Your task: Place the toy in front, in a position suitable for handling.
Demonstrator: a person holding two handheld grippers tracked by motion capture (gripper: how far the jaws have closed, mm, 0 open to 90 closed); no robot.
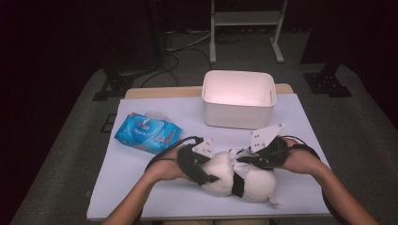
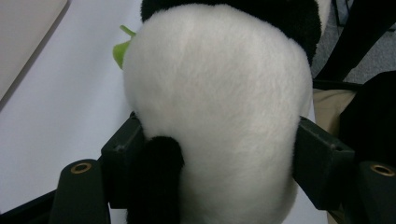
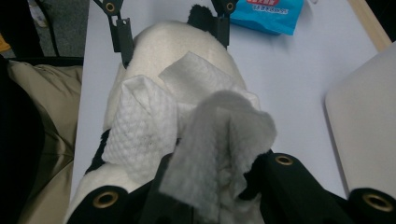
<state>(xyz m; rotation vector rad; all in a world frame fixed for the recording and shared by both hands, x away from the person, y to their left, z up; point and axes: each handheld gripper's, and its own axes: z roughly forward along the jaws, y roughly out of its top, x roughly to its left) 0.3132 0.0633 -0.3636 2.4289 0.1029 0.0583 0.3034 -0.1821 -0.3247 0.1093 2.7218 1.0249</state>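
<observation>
The white table (image 1: 141, 187) runs from the near edge to a wooden strip at the back, its front cut off by the frame. Toward the back stands a white bin (image 1: 238, 99), its inside washed out by light. At the front lies a plush panda (image 1: 241, 180) on its side — its head hidden under the grippers in the high view, its face not visible. The left gripper (image 1: 211, 174) clamps the panda's white body between both jaws; in the left gripper view a black limb and a scrap of green show beside it. A blue pack of wet wipes (image 1: 148, 132) lies left of the bin, its print too small to read. The right gripper (image 3: 219, 186) pinches a crumpled white wipe (image 3: 187, 130) against the panda's fur — the jaw tips are buried under the folds.
</observation>
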